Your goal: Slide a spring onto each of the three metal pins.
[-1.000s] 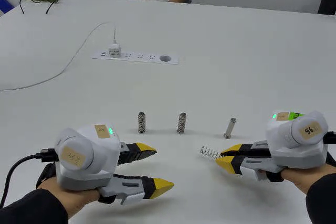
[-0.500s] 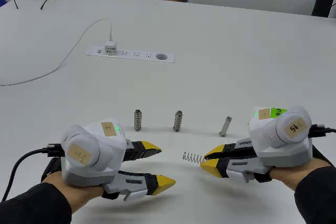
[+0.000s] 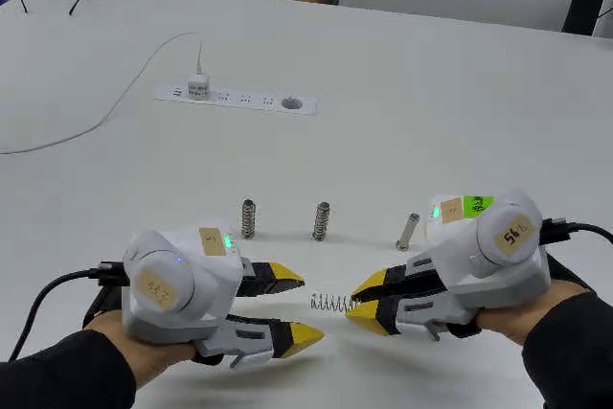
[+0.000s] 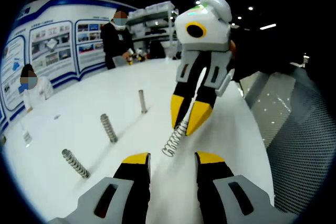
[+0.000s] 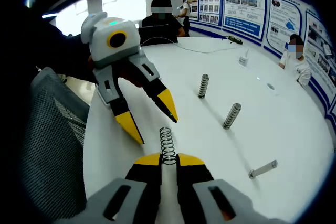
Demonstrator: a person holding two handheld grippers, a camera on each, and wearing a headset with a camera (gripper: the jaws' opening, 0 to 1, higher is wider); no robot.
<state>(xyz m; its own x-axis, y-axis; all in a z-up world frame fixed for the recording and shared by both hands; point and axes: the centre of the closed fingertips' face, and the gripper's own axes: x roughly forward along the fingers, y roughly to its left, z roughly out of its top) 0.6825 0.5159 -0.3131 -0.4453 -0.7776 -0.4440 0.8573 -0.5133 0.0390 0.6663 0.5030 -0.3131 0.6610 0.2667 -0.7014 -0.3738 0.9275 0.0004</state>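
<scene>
One spring (image 3: pixel 330 303) is pinched in the right hand-held gripper (image 3: pixel 356 298), jutting toward 9 o'clock. The left hand-held gripper (image 3: pixel 305 308) gapes wide, empty. A bare pin (image 3: pixel 408 232) is at the right one's 1 o'clock.

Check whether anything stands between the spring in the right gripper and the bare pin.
Nothing visible does. The spring juts from the shut jaws of the right gripper, and nothing lies between it and the bare pin. The left gripper, jaws open, sits off the spring's free end, away from the pin.
</scene>
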